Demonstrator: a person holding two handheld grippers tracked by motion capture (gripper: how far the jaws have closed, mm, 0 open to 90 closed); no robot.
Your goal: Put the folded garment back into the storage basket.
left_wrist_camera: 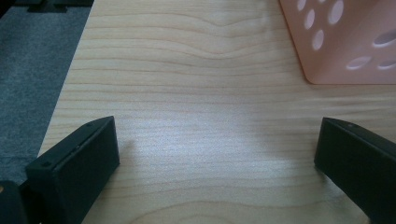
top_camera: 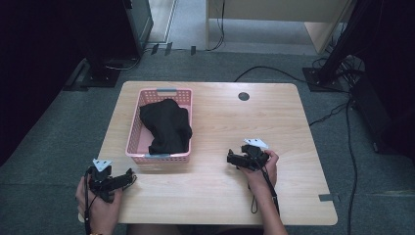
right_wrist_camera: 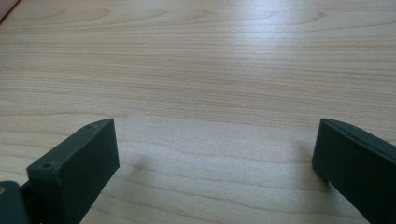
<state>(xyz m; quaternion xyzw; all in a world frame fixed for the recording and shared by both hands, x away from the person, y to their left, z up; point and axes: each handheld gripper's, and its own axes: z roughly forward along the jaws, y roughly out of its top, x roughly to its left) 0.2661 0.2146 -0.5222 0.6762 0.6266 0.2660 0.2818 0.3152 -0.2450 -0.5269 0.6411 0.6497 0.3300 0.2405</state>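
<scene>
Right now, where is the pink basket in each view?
High view: pink basket left of centre on the table, black cloth inside.
Left gripper view: its perforated corner at top right.
Right gripper view: not in it.
Shared landmark: the table's pale wood grain.

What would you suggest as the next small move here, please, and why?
Probably reach the left gripper forward and over the near rim of the pink basket toward the black cloth. Both grippers are open and hold nothing; the left sits just short of the basket's near left corner, while the right gripper is farther to the side over bare table.
</scene>
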